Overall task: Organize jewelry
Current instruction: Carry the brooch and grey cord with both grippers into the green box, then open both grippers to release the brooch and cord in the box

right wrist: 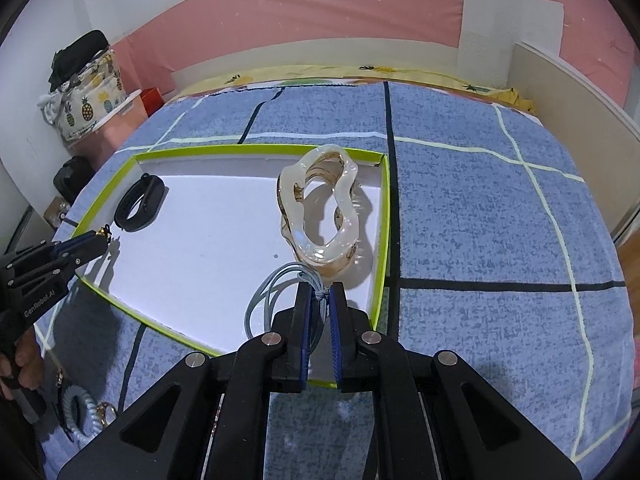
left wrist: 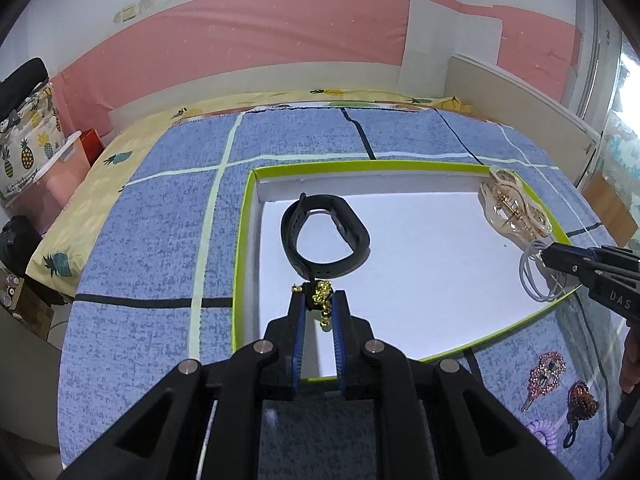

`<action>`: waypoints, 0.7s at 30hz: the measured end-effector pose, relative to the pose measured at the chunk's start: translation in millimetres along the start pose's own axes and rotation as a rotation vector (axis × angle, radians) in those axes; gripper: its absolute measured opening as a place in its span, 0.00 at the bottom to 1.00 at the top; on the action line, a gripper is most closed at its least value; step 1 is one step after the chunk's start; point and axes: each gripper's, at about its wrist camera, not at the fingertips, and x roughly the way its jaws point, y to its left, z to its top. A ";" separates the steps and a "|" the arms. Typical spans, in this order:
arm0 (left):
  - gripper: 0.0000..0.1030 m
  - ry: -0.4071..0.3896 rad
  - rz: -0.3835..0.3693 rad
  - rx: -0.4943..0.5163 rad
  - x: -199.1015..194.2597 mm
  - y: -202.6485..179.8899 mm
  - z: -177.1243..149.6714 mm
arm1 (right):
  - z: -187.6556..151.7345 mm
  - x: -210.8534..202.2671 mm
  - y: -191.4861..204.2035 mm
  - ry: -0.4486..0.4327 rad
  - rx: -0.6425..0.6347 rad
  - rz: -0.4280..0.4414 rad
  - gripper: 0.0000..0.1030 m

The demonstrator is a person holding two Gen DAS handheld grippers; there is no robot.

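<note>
Left gripper (left wrist: 319, 300) is clamped on a small gold charm piece (left wrist: 320, 295), which hangs between its fingertips just above the near-left part of the white floor of the green-rimmed tray (left wrist: 240, 240). Directly ahead of it, along the line of the fingers and very near, lies the black wristband (left wrist: 324, 234), its loop stretched across the tray floor. Right gripper (right wrist: 320, 300) is pinched on the knot of a pale blue cord loop (right wrist: 264, 296), whose coils trail down and to its left onto the tray floor near the right wall. Straight ahead of that gripper, almost touching the cord, the translucent hair claw (right wrist: 320, 204) rests with its long axis running away from the fingers. Both held pieces are already over the tray, so the coming move looks like a release; for each, the free floor lies toward the tray's middle, between the two grippers. Outside the tray, on the blue checked cloth (left wrist: 160, 200), beaded hair clips (left wrist: 546, 372) and a coiled band (left wrist: 544, 434) wait nearer the right gripper.
</note>
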 end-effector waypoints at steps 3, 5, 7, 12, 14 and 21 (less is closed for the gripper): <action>0.14 -0.004 -0.001 -0.002 0.7 1.8 -0.3 | 0.8 0.3 1.1 -0.002 -0.004 0.011 0.15; 0.14 -0.007 0.007 0.006 0.6 0.7 -0.1 | 0.6 0.4 2.4 -0.003 -0.008 0.010 0.17; 0.14 -0.011 0.013 0.012 -1.0 0.1 -1.5 | -0.3 -1.2 2.6 -0.005 -0.005 0.020 0.19; 0.15 -0.016 0.010 0.015 -8.8 -0.1 -4.1 | -3.6 -14.7 5.4 -0.035 -0.005 0.030 0.29; 0.16 -0.024 0.009 0.013 -15.2 0.8 -5.5 | -6.6 -24.3 5.9 -0.053 -0.004 0.034 0.29; 0.19 -0.071 0.022 0.009 -51.0 2.9 -18.3 | -27.1 -64.6 6.6 -0.130 0.001 0.052 0.29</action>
